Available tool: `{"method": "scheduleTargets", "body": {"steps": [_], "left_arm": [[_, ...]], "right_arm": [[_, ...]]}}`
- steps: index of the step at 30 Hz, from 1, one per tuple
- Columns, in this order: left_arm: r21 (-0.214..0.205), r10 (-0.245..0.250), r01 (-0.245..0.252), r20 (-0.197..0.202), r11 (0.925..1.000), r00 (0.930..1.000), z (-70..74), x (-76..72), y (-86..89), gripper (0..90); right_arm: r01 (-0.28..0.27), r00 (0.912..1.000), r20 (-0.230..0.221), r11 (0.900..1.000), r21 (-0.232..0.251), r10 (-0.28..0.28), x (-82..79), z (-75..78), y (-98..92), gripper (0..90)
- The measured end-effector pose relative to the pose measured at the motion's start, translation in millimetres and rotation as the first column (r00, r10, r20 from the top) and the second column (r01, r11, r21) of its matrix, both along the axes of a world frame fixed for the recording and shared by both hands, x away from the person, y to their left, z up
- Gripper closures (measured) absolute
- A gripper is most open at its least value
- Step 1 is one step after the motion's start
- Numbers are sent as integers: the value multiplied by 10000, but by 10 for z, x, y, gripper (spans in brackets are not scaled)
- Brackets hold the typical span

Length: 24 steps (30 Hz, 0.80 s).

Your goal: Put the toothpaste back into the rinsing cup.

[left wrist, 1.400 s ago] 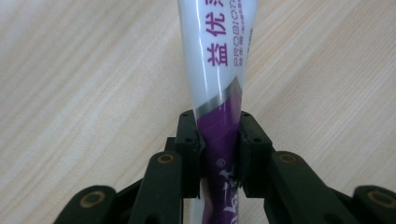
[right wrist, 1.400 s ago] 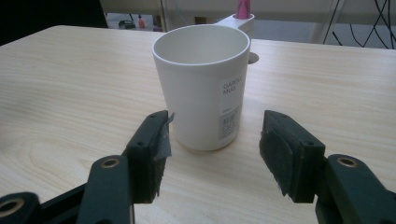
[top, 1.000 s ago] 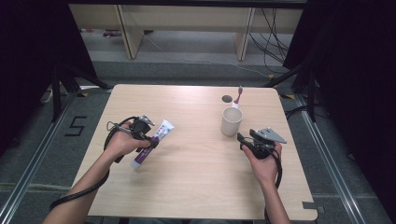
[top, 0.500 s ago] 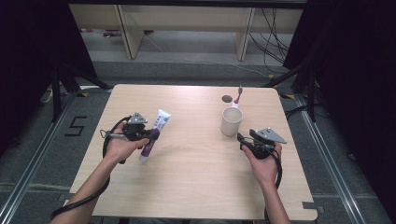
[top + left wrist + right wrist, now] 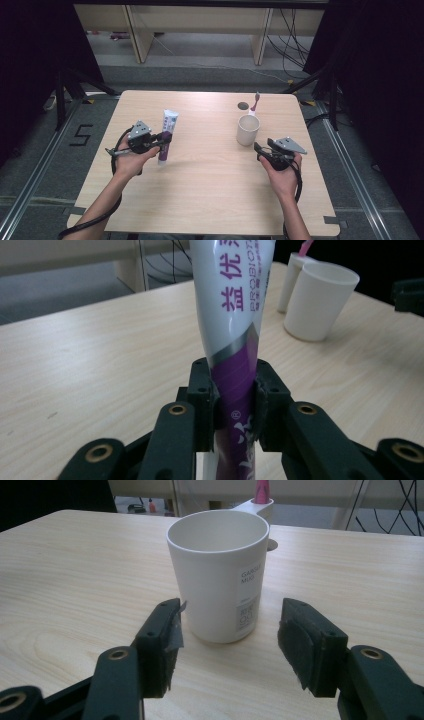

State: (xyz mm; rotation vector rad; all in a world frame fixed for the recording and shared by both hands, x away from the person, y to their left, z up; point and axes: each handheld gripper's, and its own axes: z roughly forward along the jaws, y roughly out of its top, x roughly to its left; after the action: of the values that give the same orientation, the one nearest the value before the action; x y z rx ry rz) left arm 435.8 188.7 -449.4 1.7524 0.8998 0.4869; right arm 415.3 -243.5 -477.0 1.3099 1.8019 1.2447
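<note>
My left gripper (image 5: 161, 141) is shut on a white and purple toothpaste tube (image 5: 166, 135) and holds it nearly upright above the left half of the table. In the left gripper view the pads (image 5: 208, 395) press on the purple lower part of the tube (image 5: 235, 315). A white cup (image 5: 248, 129) stands at the right of the middle. My right gripper (image 5: 259, 150) rests just in front of it, open. In the right gripper view the cup (image 5: 220, 575) stands a little beyond the spread jaws, untouched. A pink toothbrush (image 5: 255, 104) leans behind the cup.
A small dark round hole (image 5: 243, 106) sits in the wooden tabletop (image 5: 210, 185) behind the cup. Wooden shelf legs (image 5: 135, 35) and cables (image 5: 295, 35) lie on the floor beyond the far edge. Dark curtains flank both sides.
My left gripper has swung the tube from lying slanted low over the table to standing nearly upright, and has drifted a little left. My right gripper has kept still.
</note>
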Motion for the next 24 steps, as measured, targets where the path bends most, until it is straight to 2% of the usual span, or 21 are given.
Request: {"method": "scheduleTargets", "body": {"steps": [1, 2, 4, 7, 8, 9, 10, 11, 12, 14, 15, 16, 17, 18, 19, 20, 21, 22, 23, 24], "left_arm": [[-196, 102, -98, 196, 9998, 9998, -4, -7, -1, 736], [-257, 109, -102, 279, 9996, 9996, -2, -11, 0, 736], [-646, 133, -83, 771, 9979, 9969, -8, -28, 2, 736], [-1087, 67, 69, 1247, 9940, 9922, 0, -54, 1, 736], [-1099, 81, 57, 1246, 9939, 9922, 7, -60, -5, 736], [-1100, 123, 28, 1362, 9939, 9906, 9, -66, -12, 736], [-1097, 143, 14, 1425, 9940, 9897, 10, -72, -14, 736], [-1104, 126, 30, 1400, 9939, 9901, 10, -73, -16, 736], [-1135, 170, 3, 1516, 9935, 9883, 6, -78, -22, 736], [-1152, 122, 54, 1515, 9933, 9884, 5, -83, -31, 736], [-1185, 124, 62, 1559, 9929, 9877, 4, -87, -34, 736], [-1180, 59, 128, 1569, 9929, 9876, 5, -87, -37, 736], [-1195, 31, 166, 1633, 9927, 9866, 5, -90, -47, 736], [-1176, 4, 194, 1666, 9929, 9860, 6, -94, -54, 736], [-1189, -44, 244, 1654, 9926, 9862, 5, -95, -61, 736], [-1195, -52, 258, 1698, 9925, 9855, 3, -99, -71, 736], [-1172, -78, 285, 1736, 9927, 9848, 2, -99, -76, 736], [-1185, -97, 309, 1751, 9925, 9845, 0, -99, -85, 736], [-1226, -93, 320, 1818, 9919, 9833, -3, -97, -91, 736], [-1259, -152, 390, 1844, 9913, 9827, -4, -92, -98, 736]], "right_arm": [[22, 10000, 26, 10000, -21, -22, -1, 2, 0, 430], [135, 9995, -300, 9993, 337, -125, -24, 9, 28, 430], [55, 9997, -220, 9994, 339, -47, -19, 10, 24, 430], [37, 10000, -22, 9997, 229, -36, -14, 10, 24, 430], [110, 9999, -15, 9997, 224, -110, -18, 13, 29, 430], [-149, 9998, 133, 9997, 195, 146, 1, 12, 19, 431], [-109, 9998, 169, 9999, 82, 108, 2, 15, 19, 430], [-38, 10000, 13, 9997, 242, 38, -17, 26, 32, 430], [-77, 9999, 67, 9999, 108, 77, -16, 31, 29, 430], [33, 10000, -26, 9999, 150, -33, -31, 48, 47, 430], [-131, 9997, 199, 9999, -74, 132, -19, 51, 28, 430], [-153, 9998, 142, 9998, 129, 151, -22, 51, 42, 430], [-117, 9999, 77, 9998, 131, 116, -28, 57, 50, 430], [-131, 9998, 163, 9998, -149, 133, -31, 68, 37, 430], [-40, 9999, 123, 9997, 254, 37, -39, 63, 73, 430], [-186, 9993, 339, 9998, 10, 185, -28, 69, 53, 430], [-231, 9995, 191, 9997, -57, 232, -36, 85, 60, 430], [-221, 9997, 120, 9997, 128, 220, -38, 84, 71, 430], [-298, 9990, 330, 9994, 157, 292, -32, 85, 75, 430], [-167, 9997, 151, 9998, 142, 165, -53, 102, 91, 430]]}}
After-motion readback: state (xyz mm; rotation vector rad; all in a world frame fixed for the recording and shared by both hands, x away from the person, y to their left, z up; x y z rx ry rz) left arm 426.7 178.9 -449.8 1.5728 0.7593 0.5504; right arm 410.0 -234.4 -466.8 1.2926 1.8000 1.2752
